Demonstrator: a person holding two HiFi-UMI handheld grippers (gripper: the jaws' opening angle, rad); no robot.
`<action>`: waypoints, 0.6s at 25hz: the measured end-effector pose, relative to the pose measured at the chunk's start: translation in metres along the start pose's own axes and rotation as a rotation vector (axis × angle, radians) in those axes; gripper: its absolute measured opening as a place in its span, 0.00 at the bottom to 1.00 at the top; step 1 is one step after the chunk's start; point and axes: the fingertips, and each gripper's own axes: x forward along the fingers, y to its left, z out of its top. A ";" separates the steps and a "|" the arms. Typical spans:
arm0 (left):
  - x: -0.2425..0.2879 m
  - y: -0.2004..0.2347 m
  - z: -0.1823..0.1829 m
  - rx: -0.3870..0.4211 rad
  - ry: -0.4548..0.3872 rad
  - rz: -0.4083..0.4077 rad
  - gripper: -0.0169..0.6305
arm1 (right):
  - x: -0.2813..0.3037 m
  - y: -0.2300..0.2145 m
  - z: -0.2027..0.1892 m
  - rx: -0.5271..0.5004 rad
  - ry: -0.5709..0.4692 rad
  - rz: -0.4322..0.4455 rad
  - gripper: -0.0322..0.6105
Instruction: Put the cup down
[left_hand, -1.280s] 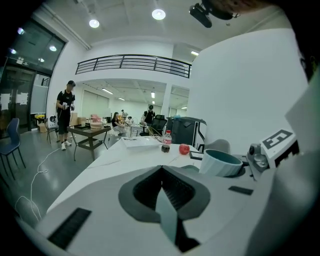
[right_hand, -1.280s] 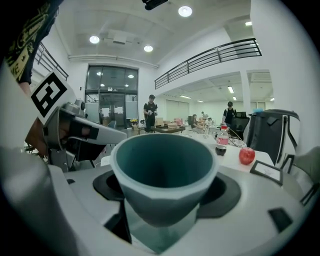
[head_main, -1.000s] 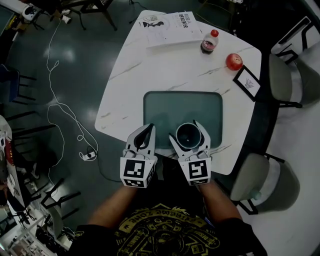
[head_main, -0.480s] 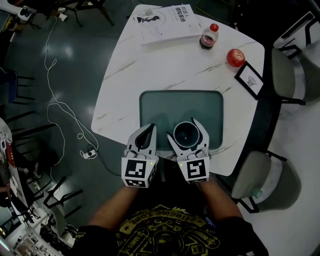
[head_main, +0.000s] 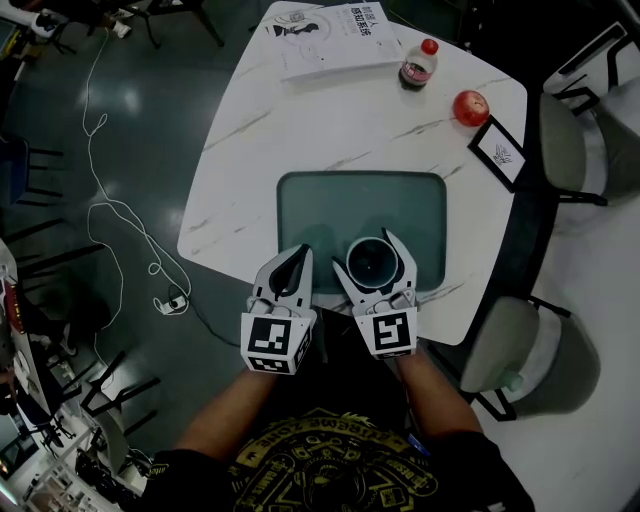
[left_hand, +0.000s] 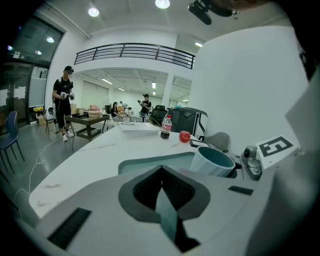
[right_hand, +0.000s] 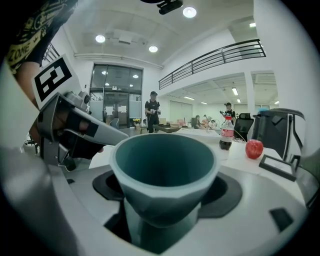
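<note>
A teal cup (head_main: 371, 262) sits upright between the fingers of my right gripper (head_main: 371, 256), which is shut on it above the near edge of the green mat (head_main: 330, 205). The right gripper view fills with the cup (right_hand: 165, 165), both jaws pressed to its lower sides. I cannot tell whether its base touches the mat. My left gripper (head_main: 297, 258) is just left of it at the table's front edge, shut and empty. In the left gripper view the cup (left_hand: 212, 161) shows to the right, beyond the closed jaws.
The white marble table (head_main: 290, 130) carries a booklet (head_main: 330, 38), a red-capped bottle (head_main: 419, 63), a red apple (head_main: 470, 106) and a black framed card (head_main: 497, 152) at its far side. Grey chairs (head_main: 505, 350) stand on the right. A cable (head_main: 120, 220) lies on the floor at left.
The head view has shifted a little, so the table sits slightly lower left in the picture. Both grippers and the cup keep nearly the same places.
</note>
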 end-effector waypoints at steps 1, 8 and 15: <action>-0.001 -0.001 -0.001 -0.002 0.000 -0.002 0.04 | 0.000 0.000 0.000 0.002 0.001 -0.002 0.64; -0.012 -0.007 0.003 0.009 -0.023 -0.025 0.04 | -0.002 0.000 -0.004 0.056 -0.008 0.003 0.72; -0.031 -0.009 0.012 0.016 -0.061 -0.036 0.04 | -0.020 0.004 -0.002 0.067 0.009 -0.038 0.73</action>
